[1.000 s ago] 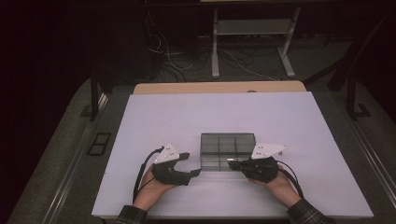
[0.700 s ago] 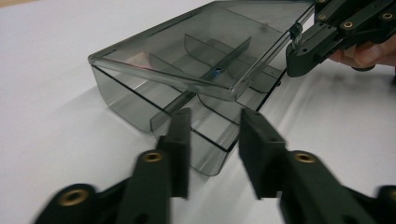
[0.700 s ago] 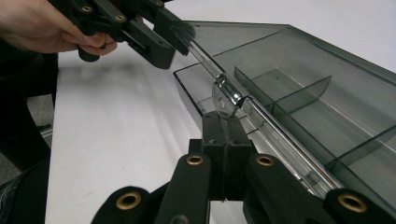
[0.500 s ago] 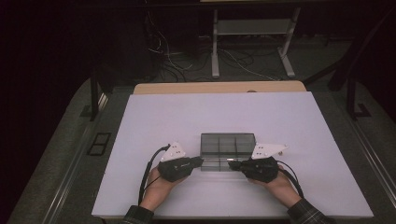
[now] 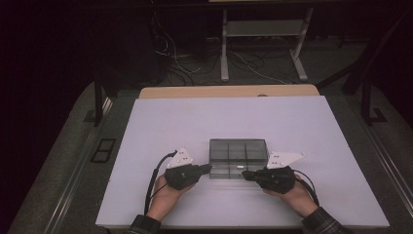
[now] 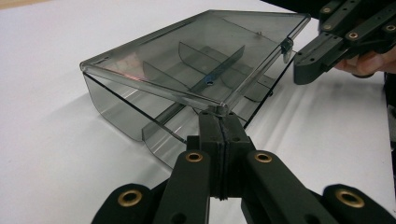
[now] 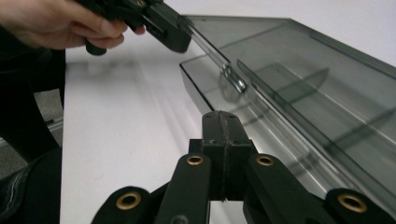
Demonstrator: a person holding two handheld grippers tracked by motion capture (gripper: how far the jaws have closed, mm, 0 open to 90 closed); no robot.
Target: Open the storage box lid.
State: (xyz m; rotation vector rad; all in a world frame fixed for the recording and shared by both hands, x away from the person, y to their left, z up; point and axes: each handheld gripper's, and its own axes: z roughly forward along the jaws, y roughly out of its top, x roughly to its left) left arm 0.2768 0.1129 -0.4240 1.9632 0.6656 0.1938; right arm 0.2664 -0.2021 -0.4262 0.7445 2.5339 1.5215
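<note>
The left gripper [image 5: 208,168] has just been closing, its jaws now meeting at the near left corner of the smoky plastic box [image 5: 238,158]; the right gripper [image 5: 245,174], jaws together and empty, sits at the box's near right edge on the white table [image 5: 195,122].

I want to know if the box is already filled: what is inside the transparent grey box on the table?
Inside the transparent grey box I see dividers forming compartments, and these look empty. The lid is raised slightly at the front. Compartment floors behind the left gripper are covered.
</note>
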